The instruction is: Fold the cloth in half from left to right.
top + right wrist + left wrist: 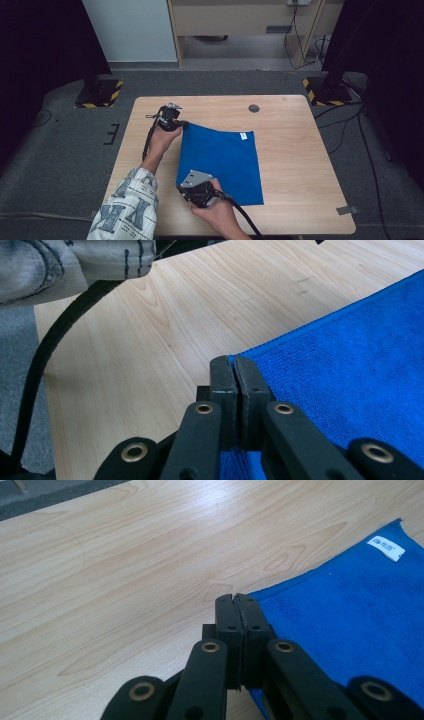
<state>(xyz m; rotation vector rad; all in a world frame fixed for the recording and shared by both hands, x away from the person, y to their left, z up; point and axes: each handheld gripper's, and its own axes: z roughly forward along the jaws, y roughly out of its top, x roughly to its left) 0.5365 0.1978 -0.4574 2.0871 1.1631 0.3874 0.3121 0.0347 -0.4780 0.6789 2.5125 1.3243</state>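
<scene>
A blue cloth (222,160) lies spread on the wooden table (295,150), with a small white label (243,135) near its far right corner. My left gripper (183,124) is shut on the cloth's far left corner. In the left gripper view the jaws (235,600) meet on the cloth's edge (350,610), and the label (385,548) shows farther off. My right gripper (186,184) is shut on the near left corner. The right gripper view shows its jaws (232,362) pinched on the cloth (350,370), which is slightly lifted at that edge.
A dark round plug (254,108) sits in the table's far side, and a strip of tape (346,210) marks its near right corner. Striped stand bases (100,92) (325,90) flank the table on the floor. A patterned sleeve (75,260) and a cable (55,335) hang close by.
</scene>
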